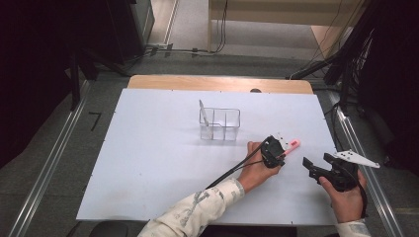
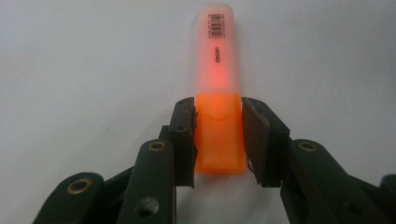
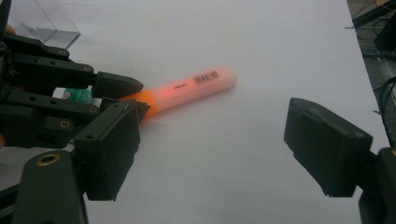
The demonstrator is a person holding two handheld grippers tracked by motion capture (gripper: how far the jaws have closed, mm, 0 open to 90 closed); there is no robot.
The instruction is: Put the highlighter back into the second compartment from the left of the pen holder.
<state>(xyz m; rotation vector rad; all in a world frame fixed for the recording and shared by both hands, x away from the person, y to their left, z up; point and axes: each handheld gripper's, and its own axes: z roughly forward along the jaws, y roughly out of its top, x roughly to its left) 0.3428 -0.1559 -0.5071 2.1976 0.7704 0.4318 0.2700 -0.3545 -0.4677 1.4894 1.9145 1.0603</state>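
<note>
**Left tongs closing on the highlighter's orange cap**

The left tongs point(image 2: 218, 135) are standing astride the orange cap end of the highlighter point(image 2: 218, 60), one pad against the left flank of the cap and the other at the right flank or a hair off it (from the left gripper view I cannot tell whether both pads are pressing yet). The pen is lying flat on the white desk point(image 1: 148, 163), its frosted pink barrel pointing away from the tongs, barcode label at the far tip. So the step in hand looks to be the grasp itself: the pickup is being set, not yet made.

The right tongs point(image 3: 210, 154) are waiting just beside, jaws wide and holding nothing, aimed across the desk toward the same pen.

Farther up the desk, well apart from both hands, a clear compartmented holder point(image 1: 220, 123) is standing with one slim thing leaning in its left section.

My guess is that the pen is headed there. The next move is calling for a firm pinch on the cap, then a straight lift; a grip on the cap alone could let the barrel droop or pull free, so the squeeze needs to be sure before anything rises.
</note>
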